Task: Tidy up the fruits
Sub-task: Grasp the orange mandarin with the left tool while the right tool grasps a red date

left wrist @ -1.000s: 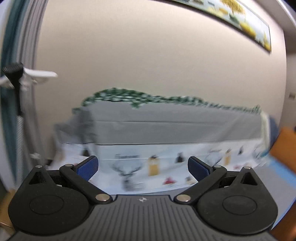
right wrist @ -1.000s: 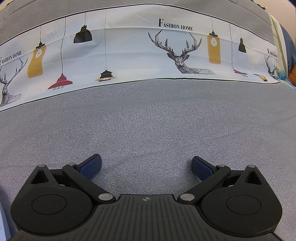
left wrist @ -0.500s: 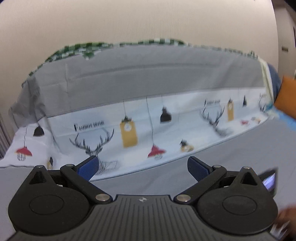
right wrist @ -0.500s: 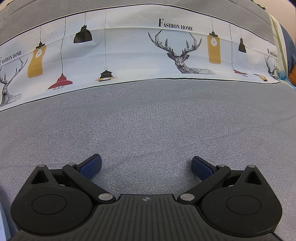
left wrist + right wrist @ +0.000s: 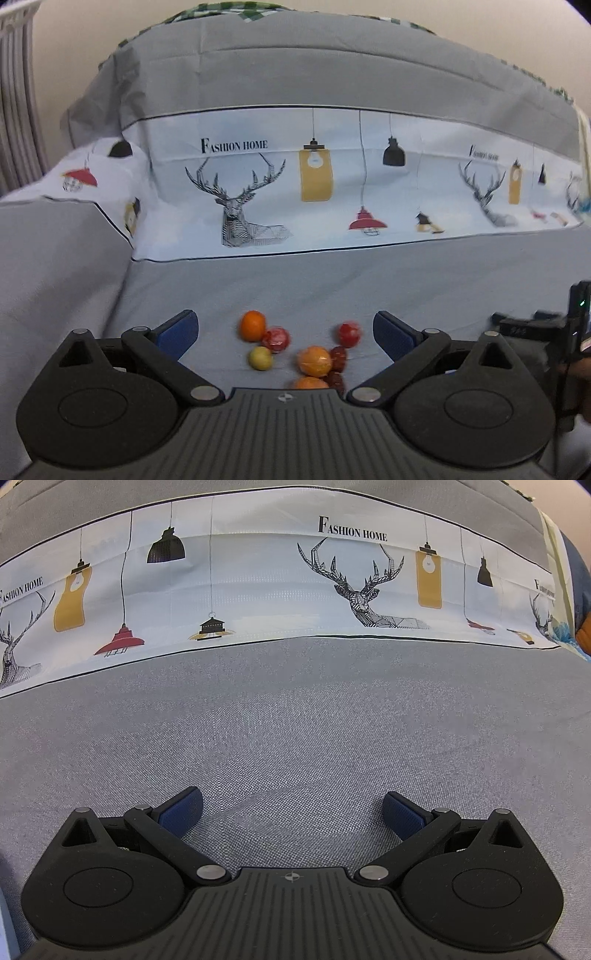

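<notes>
On the grey sheet point(image 5: 424, 280) in front of your left hand-held gripper point(image 5: 284, 332) lies a loose cluster of small fruit: an orange one point(image 5: 252, 325) at the far left, a red one point(image 5: 276, 339) touching it, a yellow-green one point(image 5: 260, 358) just below, another orange one point(image 5: 314, 361) nearer you with dark red pieces beside it, and a red one point(image 5: 348, 333) a little apart to the right. Your left jaws stand wide apart and carry nothing; the fruit sits between and just beyond the blue pads point(image 5: 177, 332). Your right hand-held gripper point(image 5: 291, 812) is likewise spread wide and empty, facing bare grey fabric with no fruit ahead. By the look of it, sorting has not begun: this is the approach to a first pick. No bowl or tray shows, so the destination is unclear. Next, lower the left gripper over one outlying fruit, centre it, and close gently so the neighbours do not roll.
</notes>
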The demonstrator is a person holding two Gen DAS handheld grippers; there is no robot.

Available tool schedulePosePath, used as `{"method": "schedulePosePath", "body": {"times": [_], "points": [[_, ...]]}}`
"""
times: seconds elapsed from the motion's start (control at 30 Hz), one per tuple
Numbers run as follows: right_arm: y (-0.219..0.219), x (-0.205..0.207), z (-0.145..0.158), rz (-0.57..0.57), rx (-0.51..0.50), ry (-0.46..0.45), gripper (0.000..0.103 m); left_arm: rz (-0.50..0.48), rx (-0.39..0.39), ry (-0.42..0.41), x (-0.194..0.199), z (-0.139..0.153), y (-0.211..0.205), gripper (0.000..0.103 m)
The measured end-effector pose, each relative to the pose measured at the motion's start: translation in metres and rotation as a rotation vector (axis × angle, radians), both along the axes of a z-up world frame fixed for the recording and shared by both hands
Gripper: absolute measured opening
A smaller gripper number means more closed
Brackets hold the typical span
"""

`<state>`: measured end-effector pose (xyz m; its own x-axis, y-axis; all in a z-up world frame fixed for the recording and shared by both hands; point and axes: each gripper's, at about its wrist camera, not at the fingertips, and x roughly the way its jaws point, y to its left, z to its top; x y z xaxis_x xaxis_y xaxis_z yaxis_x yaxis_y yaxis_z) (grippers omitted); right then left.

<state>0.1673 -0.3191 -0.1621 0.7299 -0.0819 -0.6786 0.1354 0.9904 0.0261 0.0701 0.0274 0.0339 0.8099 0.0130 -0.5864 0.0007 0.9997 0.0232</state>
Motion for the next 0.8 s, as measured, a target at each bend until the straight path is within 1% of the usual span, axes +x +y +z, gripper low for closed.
{"method": "schedulePosePath", "body": {"times": [0.03,0.1,0.13,0.17,0.23,0.27,0.3,0.33,0.37,0.4,0.47,0.5,0.53,0.57,0.6,0.63,0.67,0.7,0.73,0.77,0.8], "points": [[0.000,-0.002,0.004,-0.008,0.004,0.030,0.103,-0.004,-0.006,-0.001,-0.003,0.002,-0.002,0.102],[-0.003,-0.006,0.015,-0.028,0.021,0.107,0.103,-0.019,0.011,-0.010,-0.008,0.010,0.000,0.102],[-0.007,-0.009,0.022,-0.069,0.034,0.133,0.102,-0.033,0.019,-0.009,-0.012,0.014,-0.001,0.102],[-0.011,-0.013,0.031,-0.127,0.040,0.140,0.102,-0.054,0.023,0.002,-0.014,0.016,0.000,0.102],[-0.013,-0.031,0.059,-0.234,0.015,0.098,0.102,-0.093,0.032,0.080,-0.012,0.020,0.002,0.102],[-0.009,-0.042,0.077,-0.259,0.007,0.048,0.102,-0.110,0.035,0.132,-0.008,0.023,0.001,0.102],[-0.001,-0.055,0.096,-0.249,0.005,-0.013,0.102,-0.142,0.033,0.159,-0.004,0.027,0.002,0.102],[0.010,-0.068,0.113,-0.225,-0.006,-0.071,0.102,-0.162,0.035,0.164,-0.002,0.031,0.002,0.102],[0.022,-0.081,0.127,-0.204,-0.028,-0.124,0.102,-0.173,0.046,0.151,0.001,0.036,0.001,0.102],[0.035,-0.093,0.140,-0.192,-0.053,-0.170,0.102,-0.172,0.060,0.114,0.003,0.042,0.001,0.102],[0.062,-0.120,0.158,-0.178,-0.084,-0.259,0.103,-0.151,0.083,0.009,0.002,0.049,0.004,0.102],[0.070,-0.130,0.165,-0.147,-0.067,-0.282,0.103,-0.126,0.090,-0.049,-0.003,0.048,0.008,0.102],[0.076,-0.136,0.170,-0.097,-0.027,-0.287,0.103,-0.111,0.088,-0.098,-0.009,0.044,0.012,0.102],[0.084,-0.139,0.173,-0.058,0.002,-0.280,0.103,-0.120,0.078,-0.146,-0.020,0.035,0.017,0.102],[0.088,-0.140,0.175,-0.039,0.012,-0.273,0.103,-0.155,0.093,-0.116,-0.024,0.025,0.021,0.092],[0.095,-0.140,0.176,-0.018,0.025,-0.254,0.103,-0.126,0.124,-0.049,-0.019,0.023,0.023,0.073],[0.097,-0.140,0.177,0.004,0.044,-0.246,0.103,-0.094,0.089,-0.056,-0.016,0.026,0.031,0.041],[0.101,-0.139,0.178,0.026,0.067,-0.240,0.103,-0.061,0.004,-0.070,-0.013,0.031,0.046,0.040],[0.103,-0.135,0.179,0.036,0.077,-0.235,0.103,-0.039,-0.053,-0.070,-0.010,0.033,0.058,0.037],[0.107,-0.130,0.180,0.043,0.082,-0.224,0.103,-0.016,-0.087,-0.064,-0.006,0.033,0.067,0.021],[0.112,-0.127,0.181,0.053,0.084,-0.213,0.103,0.013,-0.125,-0.041,-0.002,0.030,0.077,0.015]]}}
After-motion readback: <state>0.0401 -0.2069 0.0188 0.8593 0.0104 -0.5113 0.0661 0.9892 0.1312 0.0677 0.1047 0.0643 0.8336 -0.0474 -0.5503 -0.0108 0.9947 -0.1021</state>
